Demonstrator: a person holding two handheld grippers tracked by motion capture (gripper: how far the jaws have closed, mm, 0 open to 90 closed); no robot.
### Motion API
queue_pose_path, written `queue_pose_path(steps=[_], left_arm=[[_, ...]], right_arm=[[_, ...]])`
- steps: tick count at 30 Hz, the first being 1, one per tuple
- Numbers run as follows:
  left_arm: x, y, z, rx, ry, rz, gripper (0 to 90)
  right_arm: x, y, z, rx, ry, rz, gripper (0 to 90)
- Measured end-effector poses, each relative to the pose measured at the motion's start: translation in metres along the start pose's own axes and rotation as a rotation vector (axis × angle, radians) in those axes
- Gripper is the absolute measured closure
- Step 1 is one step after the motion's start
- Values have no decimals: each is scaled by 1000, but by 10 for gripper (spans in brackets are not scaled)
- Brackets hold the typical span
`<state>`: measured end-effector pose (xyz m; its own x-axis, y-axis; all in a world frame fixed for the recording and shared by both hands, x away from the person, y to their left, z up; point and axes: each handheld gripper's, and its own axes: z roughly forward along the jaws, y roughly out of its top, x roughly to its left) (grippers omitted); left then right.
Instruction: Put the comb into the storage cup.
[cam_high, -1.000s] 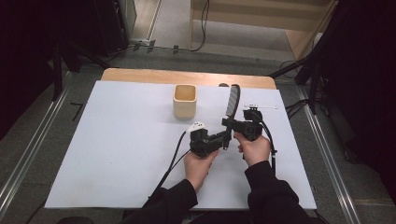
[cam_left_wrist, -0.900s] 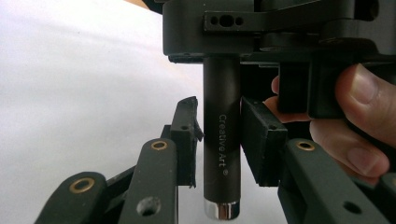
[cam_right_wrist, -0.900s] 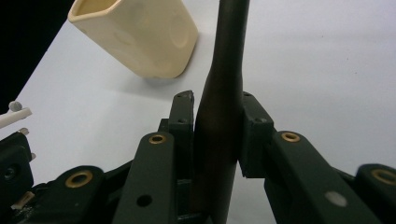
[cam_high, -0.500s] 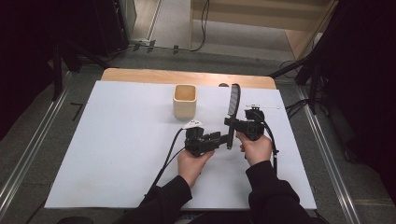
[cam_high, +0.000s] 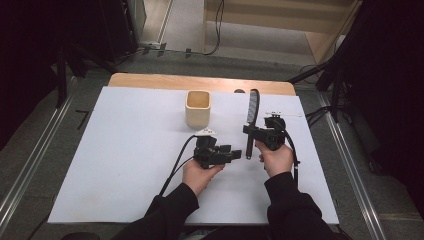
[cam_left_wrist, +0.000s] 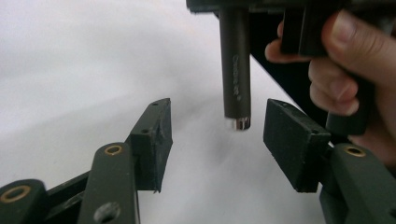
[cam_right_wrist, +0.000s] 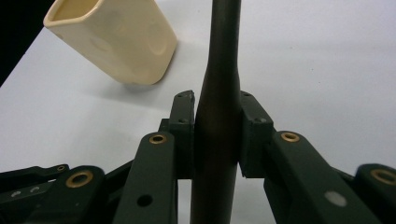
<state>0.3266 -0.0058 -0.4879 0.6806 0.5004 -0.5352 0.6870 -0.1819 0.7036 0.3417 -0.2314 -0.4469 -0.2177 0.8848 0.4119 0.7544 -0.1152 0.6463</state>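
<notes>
Item 1. Long dark utensil (cam_high: 251, 117) with a round matt handle and a slotted, blade-like head, probably a spatula. Location: just right of the cream holder, head end reaching level with the holder's far side, handle end nearer the person. Held roughly level above the table surface; whether any part touches the surface cannot be told.

Item 2. Cream square-mouthed holder (cam_high: 198, 108), smooth, plastic or ceramic, upright on the white table cover (cam_high: 125, 150). Landmark for this entry. Interior not visible.

Item 3. Right gripper (cam_high: 254, 131), black, two-jawed. Location: right of the holder and nearer the person. Jaws clamped on the utensil's handle, a pad pressed against each side, as the right gripper view shows.

Item 4. Left gripper (cam_high: 236, 153), black, two-jawed. Location: on the person's side of the holder, pointing toward the handle's butt end. Jaws apart and have just been opening; in the left gripper view the metal-tipped butt hangs between the pads, touching neither.

Step in hand, as judged: a hand-over of the utensil, the left gripper having let go and the right now carrying it alone.

Next move, as judged: draw the left gripper clear of the butt end, then tip the utensil upright over the holder's mouth and lower it in. Care needed: the grip sits far from the head, so the long end may swing.
</notes>
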Motion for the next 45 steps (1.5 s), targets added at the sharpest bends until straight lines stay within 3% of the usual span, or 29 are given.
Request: queue_pose_path(steps=[6,13,22,38,45], left_arm=[[2,1,-5,34,-8,2,406],[3,4,-17,77,-3,42,372],[4,3,-31,99,-26,77,311],[9,2,-50,151,-41,100,296],[11,0,-57,176,-37,135,296]], right_arm=[[0,0,-1,-3,2,-5,696],[1,0,-1,-3,4,-13,696],[2,0,0,-3,9,-22,697],[5,-1,1,4,14,-32,696],[5,-2,1,2,15,-39,697]])
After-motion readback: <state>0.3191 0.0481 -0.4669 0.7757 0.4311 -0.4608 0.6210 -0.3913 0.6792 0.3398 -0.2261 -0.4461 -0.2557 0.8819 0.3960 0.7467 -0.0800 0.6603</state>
